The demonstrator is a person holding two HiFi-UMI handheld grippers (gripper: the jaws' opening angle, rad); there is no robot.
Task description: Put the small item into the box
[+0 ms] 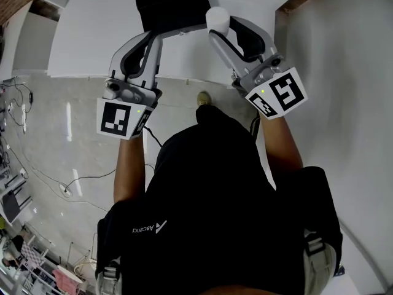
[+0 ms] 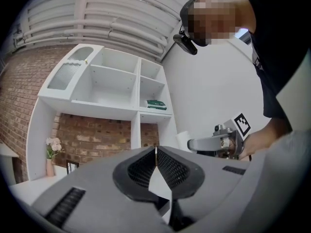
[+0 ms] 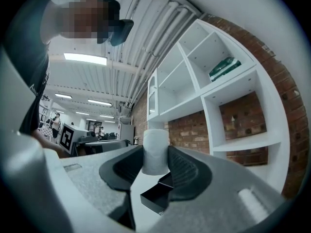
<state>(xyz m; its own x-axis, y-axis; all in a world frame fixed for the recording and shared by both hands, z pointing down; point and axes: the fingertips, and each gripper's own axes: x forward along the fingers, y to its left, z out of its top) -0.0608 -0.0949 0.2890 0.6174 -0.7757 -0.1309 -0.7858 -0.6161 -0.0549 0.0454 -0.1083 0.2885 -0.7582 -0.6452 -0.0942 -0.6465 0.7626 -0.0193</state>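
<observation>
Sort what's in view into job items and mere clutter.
Job: white cylinder, clamped in the right gripper; open black box; left gripper, shut, empty.
Lying about: green packet in the shelf unit; flowers in a vase.

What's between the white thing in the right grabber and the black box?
Nothing but a bare strip of white table. The right gripper view shows it, between the white item held in the right gripper and the black box.

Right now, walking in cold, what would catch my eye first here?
The right gripper clamps a white cylinder, close to the open black box on the white table. The left gripper is held alongside, jaws together and empty.
</observation>
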